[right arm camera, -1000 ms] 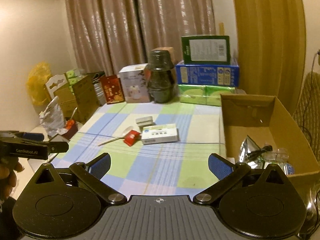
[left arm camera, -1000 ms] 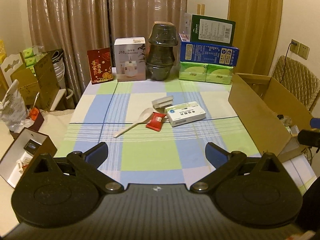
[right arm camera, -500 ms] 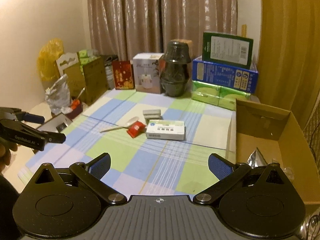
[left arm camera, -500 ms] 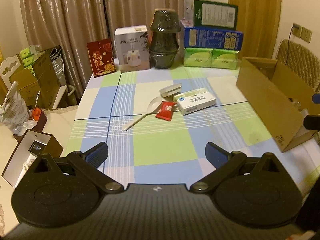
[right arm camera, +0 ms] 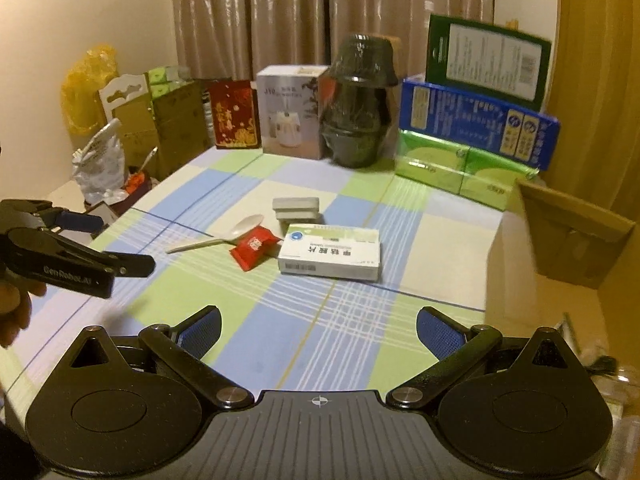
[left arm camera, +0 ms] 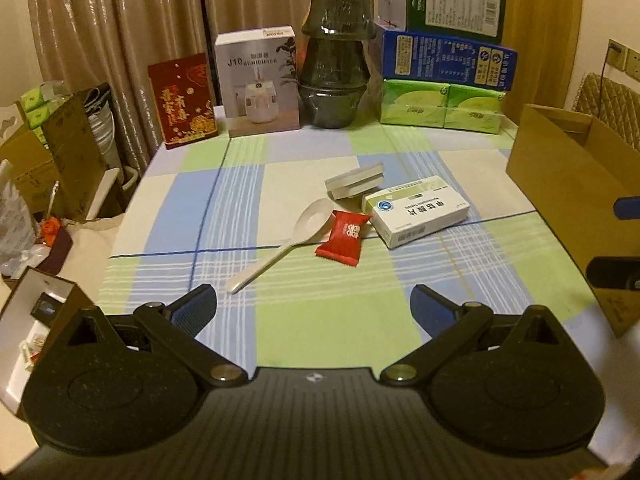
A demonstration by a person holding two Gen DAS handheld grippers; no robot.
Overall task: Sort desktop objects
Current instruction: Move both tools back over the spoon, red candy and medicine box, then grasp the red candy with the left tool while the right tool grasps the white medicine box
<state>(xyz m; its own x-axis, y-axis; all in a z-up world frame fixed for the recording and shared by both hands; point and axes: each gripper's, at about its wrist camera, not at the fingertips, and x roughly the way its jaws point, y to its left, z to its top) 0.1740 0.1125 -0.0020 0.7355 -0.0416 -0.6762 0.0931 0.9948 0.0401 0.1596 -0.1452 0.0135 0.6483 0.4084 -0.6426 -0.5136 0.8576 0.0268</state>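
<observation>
Hovering over the near edge of the checked table (left arm camera: 168, 216), your two grippers are both empty with their jaws spread wide: the left gripper (left arm camera: 314, 304) faces the cluster from the front, the right gripper (right arm camera: 318, 330) comes at it from the side nearer the carton (left arm camera: 568, 184). Nothing is picked yet; by the look of it you are at the approach, choosing a first item. Mid-table lie the things to sort: a white spoon (left arm camera: 288, 240), a red sachet (left arm camera: 346, 236) touching the spoon's bowl, a white pill box (left arm camera: 416, 212) just beside the sachet, and behind them a grey flat case (left arm camera: 354, 180), possibly two stacked; the view is too soft to say. The carton stands open at the table's right end, likely the destination. Your next move calls for lowering one gripper onto a single item, the pill box being the freest to straddle, and closing across its short sides without nudging the sachet.
</observation>
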